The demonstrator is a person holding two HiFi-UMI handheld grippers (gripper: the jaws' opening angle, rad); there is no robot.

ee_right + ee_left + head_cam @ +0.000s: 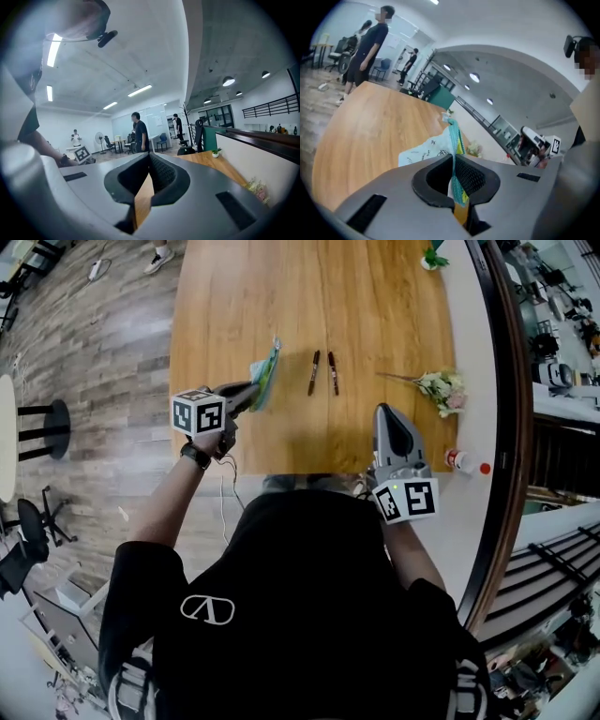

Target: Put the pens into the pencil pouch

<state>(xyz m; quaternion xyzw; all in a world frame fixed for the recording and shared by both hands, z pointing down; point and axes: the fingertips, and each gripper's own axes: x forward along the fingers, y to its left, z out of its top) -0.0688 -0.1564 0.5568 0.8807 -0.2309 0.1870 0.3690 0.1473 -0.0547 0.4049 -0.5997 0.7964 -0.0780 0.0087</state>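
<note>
Pencil pouch (266,373): pinched by its edge in the left gripper (251,393). The jaws are clamped on the teal fabric, and the left gripper view shows the fabric running straight between the pads. The pouch stands edge-on over the table (244,296) and looks raised off it, though I can't confirm any contact underneath. I also can't tell whether the mouth is unzipped.

Pens: two, the left pen (313,372) and the right pen (333,372), lie side by side on the wood at 3 o'clock from the pouch, near it but apart. Neither is in the pouch and neither is gripped.

Right gripper (385,412): jaws pressed together on nothing, at 5 o'clock from the pens and well apart from them.

Progress: early, zero of two pens stowed. My read is the pouch is being positioned. Left to do: get the mouth open, pick up each pen with the right gripper, and insert both.

Clutter: flower sprig (441,388) at 3 o'clock of the pens, bottle (466,462) at 5 o'clock near the table edge.
</note>
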